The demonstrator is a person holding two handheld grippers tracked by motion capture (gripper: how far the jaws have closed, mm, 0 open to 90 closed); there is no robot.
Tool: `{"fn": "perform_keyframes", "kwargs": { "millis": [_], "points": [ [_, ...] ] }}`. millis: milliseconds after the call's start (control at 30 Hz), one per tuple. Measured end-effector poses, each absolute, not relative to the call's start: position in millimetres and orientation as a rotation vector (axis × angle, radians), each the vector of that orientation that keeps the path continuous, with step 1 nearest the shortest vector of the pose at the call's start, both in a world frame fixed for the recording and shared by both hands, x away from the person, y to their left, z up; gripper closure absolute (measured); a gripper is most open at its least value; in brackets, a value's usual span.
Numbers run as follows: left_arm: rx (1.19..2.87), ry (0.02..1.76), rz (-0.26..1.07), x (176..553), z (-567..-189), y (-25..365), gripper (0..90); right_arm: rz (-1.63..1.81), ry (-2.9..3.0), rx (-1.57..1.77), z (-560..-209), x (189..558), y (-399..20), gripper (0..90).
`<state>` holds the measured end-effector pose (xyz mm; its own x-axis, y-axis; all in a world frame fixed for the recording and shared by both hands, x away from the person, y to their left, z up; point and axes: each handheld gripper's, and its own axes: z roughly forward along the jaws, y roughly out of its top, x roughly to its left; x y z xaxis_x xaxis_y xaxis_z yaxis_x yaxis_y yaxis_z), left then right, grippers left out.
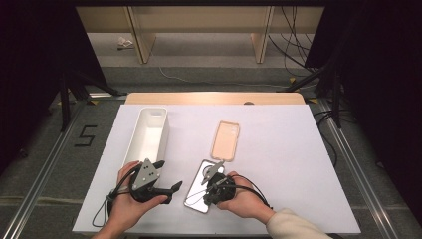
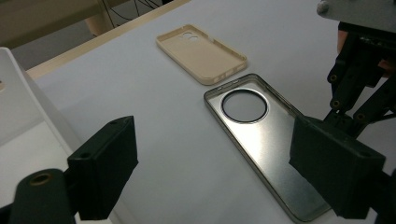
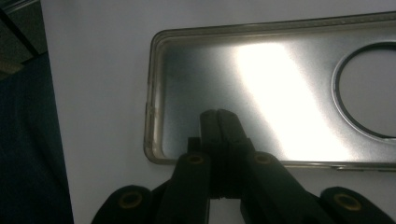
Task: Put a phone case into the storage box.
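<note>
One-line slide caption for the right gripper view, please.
Right gripper, jaws shut, poised over the near rim of a shiny silver phone case with a round camera cut-out on the white table.

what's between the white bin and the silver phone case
The open left gripper sits in that gap, over bare white table, between white bin and silver case, in the high view.

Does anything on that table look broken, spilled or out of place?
Nothing stands out. The beige phone case and the shiny silver case both lie flat, hollow side up, end to end on the white table. The white bin stands upright beside them. No spill or damage shows.
</note>
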<state>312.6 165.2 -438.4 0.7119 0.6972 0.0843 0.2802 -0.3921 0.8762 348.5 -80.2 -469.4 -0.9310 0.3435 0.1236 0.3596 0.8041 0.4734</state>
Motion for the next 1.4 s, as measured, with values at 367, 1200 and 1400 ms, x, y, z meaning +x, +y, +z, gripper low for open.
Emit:
{"fn": "perform_keyframes", "kwargs": {
  "millis": [367, 1200, 1400],
  "points": [
    [1.979, 0.746, 0.561, 312.2, -438.2, 164.8, 14.6, -0.752, -2.954, -0.573, -468.0, 349.7, -90.3, 90.0],
    [1.981, 0.743, 0.557, 311.8, -438.3, 164.2, 14.7, -0.691, -2.969, -0.562, -464.8, 352.1, -100.8, 88.9],
    [1.982, 0.741, 0.556, 312.0, -438.4, 164.2, 14.7, -0.769, -3.006, -0.495, -452.8, 349.5, -101.3, 74.0]
  ]
}}
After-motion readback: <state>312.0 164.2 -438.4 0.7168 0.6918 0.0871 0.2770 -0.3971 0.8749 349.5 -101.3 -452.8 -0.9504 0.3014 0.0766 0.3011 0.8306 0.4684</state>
